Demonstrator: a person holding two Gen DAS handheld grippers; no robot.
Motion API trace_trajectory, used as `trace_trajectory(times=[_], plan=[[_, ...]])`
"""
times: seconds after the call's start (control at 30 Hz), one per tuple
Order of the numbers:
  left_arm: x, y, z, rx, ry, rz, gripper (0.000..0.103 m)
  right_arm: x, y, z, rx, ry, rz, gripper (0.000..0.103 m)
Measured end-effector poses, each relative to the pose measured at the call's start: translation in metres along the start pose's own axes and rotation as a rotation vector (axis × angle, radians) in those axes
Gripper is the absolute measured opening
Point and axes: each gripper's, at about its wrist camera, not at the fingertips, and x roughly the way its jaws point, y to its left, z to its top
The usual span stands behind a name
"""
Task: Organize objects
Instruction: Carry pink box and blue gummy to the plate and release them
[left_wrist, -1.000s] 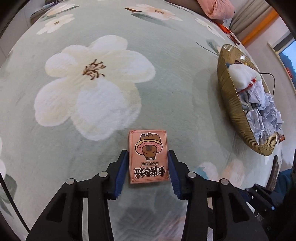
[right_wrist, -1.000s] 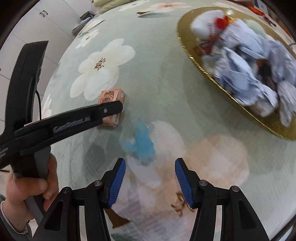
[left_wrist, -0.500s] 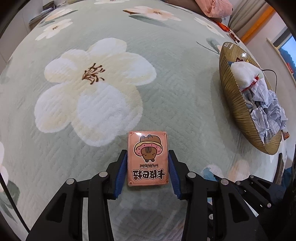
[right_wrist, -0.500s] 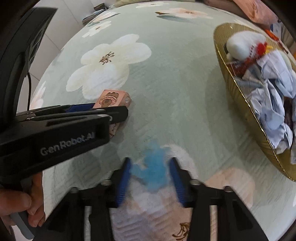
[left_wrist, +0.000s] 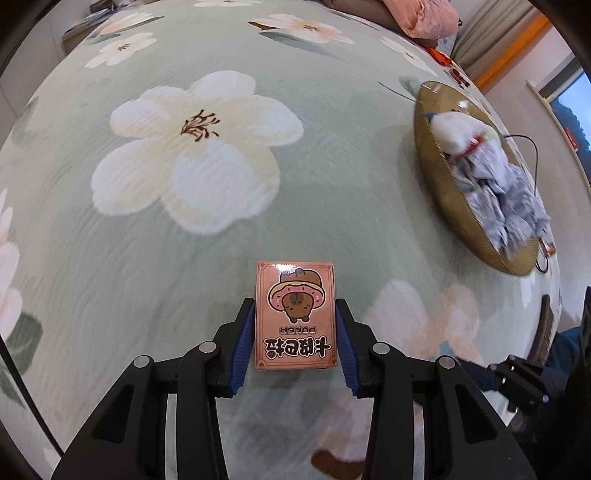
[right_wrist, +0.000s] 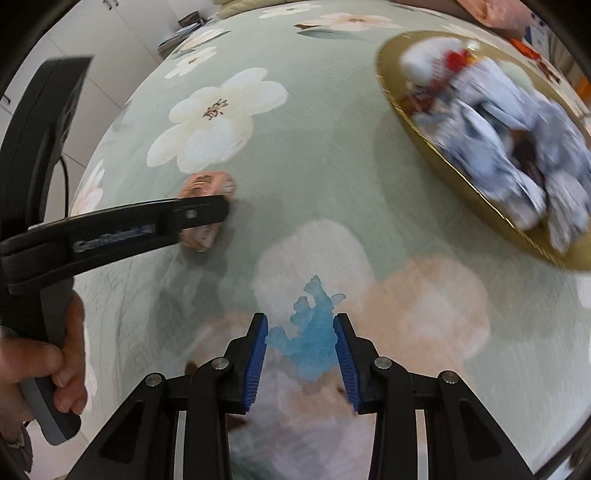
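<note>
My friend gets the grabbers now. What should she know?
Left tool: shut on the pink card box.
Right tool: shut on the blue toy figure.
Gold basket sits on the flowered bed cover, up and to the right in both views, already holding crumpled cloths and a white plush.
Done: both things gripped.
Left: probably carry both to the basket and let go.

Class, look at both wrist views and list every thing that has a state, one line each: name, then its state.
Left claw: shut on the pink card box.
Pink card box: gripped by its two long sides, printed face towards the camera.
Right claw: shut on the blue figurine.
Blue figurine: held between the blue pads.
Gold basket: sits on the floral cover, filled with crumpled pale cloth and a white item.
</note>
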Motion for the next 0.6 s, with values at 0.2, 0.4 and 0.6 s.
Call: trace_trajectory(times=[0.2,0.4,0.6], plan=[[-0.029,-0.018,-0.005,0.014,-0.018,-0.034,0.038,-0.036,-0.019,-0.016,0.069,-0.012,0.009,0.036],[-0.063,-0.046,0.027,0.044,-0.134,-0.057,0.038,-0.087,-0.039,-0.019,0.119,-0.08,-0.036,0.036],[-0.1,-0.083,0.08,0.09,-0.283,-0.103,0.038,-0.15,-0.079,0.007,0.172,-0.222,-0.092,0.036]])
